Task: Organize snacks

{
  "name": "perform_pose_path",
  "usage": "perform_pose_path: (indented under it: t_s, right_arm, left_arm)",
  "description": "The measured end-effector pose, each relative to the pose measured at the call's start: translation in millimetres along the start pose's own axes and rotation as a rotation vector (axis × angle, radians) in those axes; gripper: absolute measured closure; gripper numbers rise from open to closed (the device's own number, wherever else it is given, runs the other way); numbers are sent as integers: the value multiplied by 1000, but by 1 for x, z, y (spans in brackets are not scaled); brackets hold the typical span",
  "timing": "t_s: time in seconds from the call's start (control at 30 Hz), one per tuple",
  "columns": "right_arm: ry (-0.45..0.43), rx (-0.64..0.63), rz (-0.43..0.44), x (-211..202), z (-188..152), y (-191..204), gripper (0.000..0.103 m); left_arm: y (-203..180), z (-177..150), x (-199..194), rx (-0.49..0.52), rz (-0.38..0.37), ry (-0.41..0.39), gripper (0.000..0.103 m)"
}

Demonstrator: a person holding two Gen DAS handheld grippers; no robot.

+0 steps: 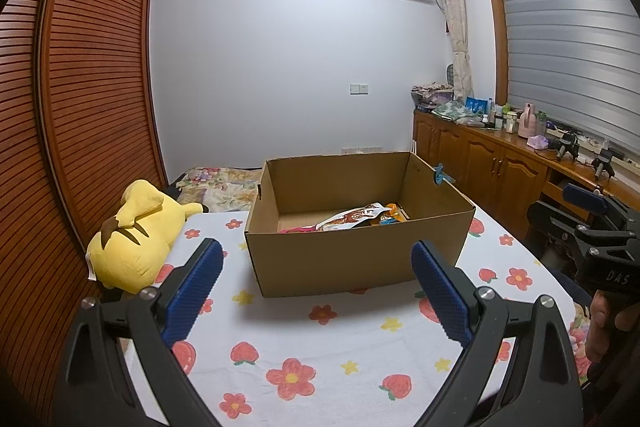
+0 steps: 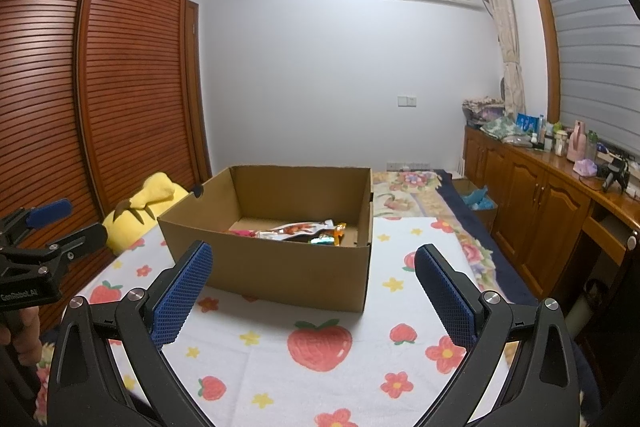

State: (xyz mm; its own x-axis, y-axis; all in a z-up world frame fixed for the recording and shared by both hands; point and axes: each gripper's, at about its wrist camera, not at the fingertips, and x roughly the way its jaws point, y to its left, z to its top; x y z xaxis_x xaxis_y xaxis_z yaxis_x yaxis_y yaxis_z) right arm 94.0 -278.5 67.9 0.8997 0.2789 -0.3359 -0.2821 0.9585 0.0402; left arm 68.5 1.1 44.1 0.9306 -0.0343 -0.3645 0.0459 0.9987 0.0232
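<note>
A yellow plush toy [image 1: 132, 239] lies left of the cardboard box [image 1: 352, 251], near the wardrobe [image 1: 80, 107]. Bare strawberry-print cloth [image 2: 320, 367] lies between both grippers and the box. The snacks [image 2: 300, 229] lie inside the box. The left gripper [image 1: 318, 291] and right gripper [image 2: 314, 295] are wide open and hold nothing.

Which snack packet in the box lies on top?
The white-and-red foil packet in the cardboard box: it overlaps the pink packet and orange packet beside it.
</note>
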Motion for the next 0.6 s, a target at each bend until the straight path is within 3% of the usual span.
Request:
perform_pose_path:
  t_s: [0.6]
  right_arm:
    - [-1,-1,-1,0,0,0,0]
  left_arm:
    - [-1,1,-2,0,1,-5,7]
